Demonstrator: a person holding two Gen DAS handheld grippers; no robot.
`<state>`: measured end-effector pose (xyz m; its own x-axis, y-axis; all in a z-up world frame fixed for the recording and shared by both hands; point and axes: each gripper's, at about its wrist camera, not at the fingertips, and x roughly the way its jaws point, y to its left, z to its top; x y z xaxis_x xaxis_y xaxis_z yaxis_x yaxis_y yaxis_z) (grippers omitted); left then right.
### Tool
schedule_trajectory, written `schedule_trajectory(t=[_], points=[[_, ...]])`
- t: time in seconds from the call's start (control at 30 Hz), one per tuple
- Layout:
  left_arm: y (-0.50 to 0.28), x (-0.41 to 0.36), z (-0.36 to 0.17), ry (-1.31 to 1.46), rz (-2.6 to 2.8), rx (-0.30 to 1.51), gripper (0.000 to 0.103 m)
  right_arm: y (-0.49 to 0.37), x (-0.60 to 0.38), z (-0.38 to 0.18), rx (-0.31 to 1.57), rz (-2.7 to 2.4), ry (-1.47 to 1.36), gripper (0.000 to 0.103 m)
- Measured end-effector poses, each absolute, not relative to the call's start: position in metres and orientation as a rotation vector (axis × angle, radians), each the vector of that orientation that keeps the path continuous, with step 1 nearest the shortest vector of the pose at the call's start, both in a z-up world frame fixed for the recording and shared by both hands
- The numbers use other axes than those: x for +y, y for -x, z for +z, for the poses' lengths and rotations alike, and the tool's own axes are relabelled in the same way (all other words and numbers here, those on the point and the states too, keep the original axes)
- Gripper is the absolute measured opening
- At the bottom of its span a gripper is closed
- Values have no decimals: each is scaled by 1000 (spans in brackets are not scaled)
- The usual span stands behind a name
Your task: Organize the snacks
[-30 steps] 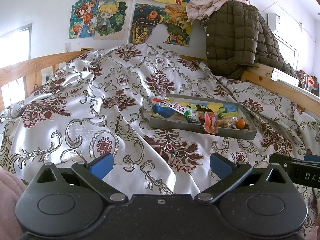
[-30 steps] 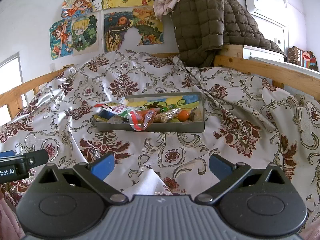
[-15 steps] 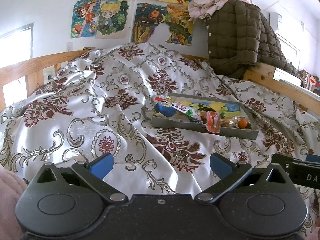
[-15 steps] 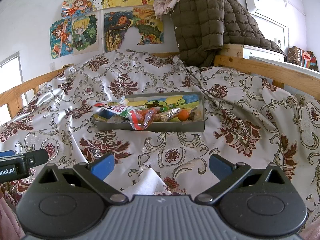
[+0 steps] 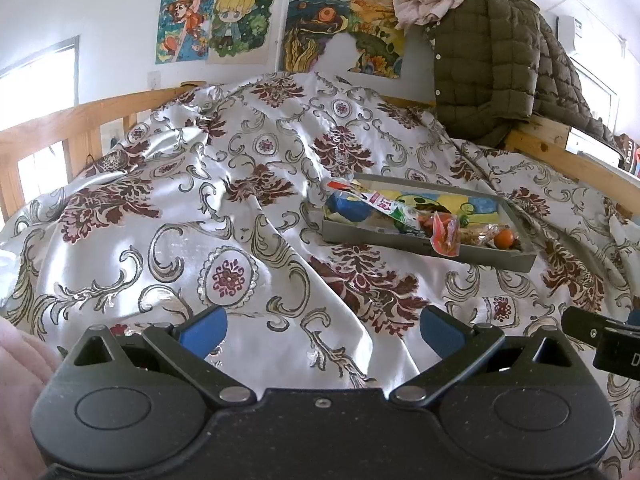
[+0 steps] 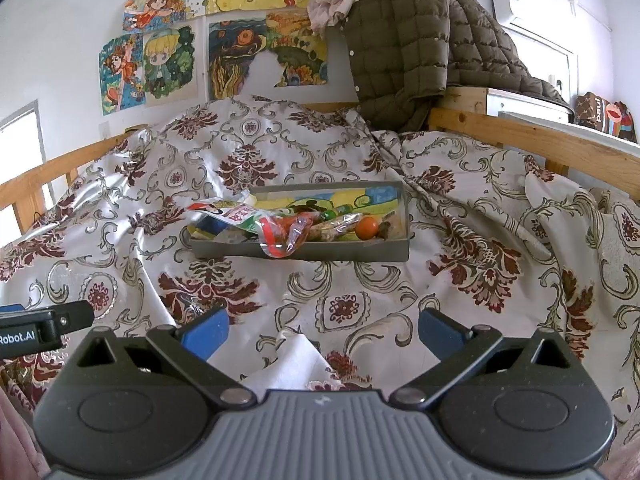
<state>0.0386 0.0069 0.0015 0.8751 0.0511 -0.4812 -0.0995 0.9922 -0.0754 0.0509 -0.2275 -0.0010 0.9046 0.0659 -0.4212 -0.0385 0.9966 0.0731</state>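
Room: white walls hung with bright cartoon drawings [image 6: 160, 64], a wooden bed frame [image 6: 520, 136] around the bed, and an olive quilted jacket [image 6: 404, 44] draped over the frame's far corner.
Bed: covered by a shiny silver bedspread [image 5: 200, 208] with maroon floral scrolls, heavily wrinkled.
Left gripper [image 5: 322, 326]: held low over the near part of the bedspread, pointing toward the tray; its blue-padded fingers [image 5: 204, 326] are spread wide with nothing between them.
Right gripper [image 6: 324, 326]: held just beside the left one at about the same height, aimed straight at the tray; its blue fingers [image 6: 440, 330] are likewise spread wide and carry nothing.
Tray [image 6: 360, 250]: a shallow grey box with a colourful picture on its floor, sitting on the bedspread well ahead of both grippers.
Snacks: piled in the tray's left and middle parts; a long white-and-green packet [image 6: 236, 214] juts over the left rim, a clear red-printed wrapper [image 6: 282, 236] hangs over the front wall, and a small orange round item [image 6: 367, 227] lies toward the right.
Blue packet [image 5: 352, 208]: at the tray's left end, partly under the long packet.
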Motion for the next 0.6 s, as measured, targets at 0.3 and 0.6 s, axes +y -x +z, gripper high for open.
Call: schedule_trajectory(t=[0.3, 0.6], points=[[-40, 6, 1, 93, 64, 502, 102, -52, -227, 0, 438, 54, -63, 103], [-39, 3, 3, 92, 30, 498, 102, -51, -227, 1, 440, 53, -62, 103]])
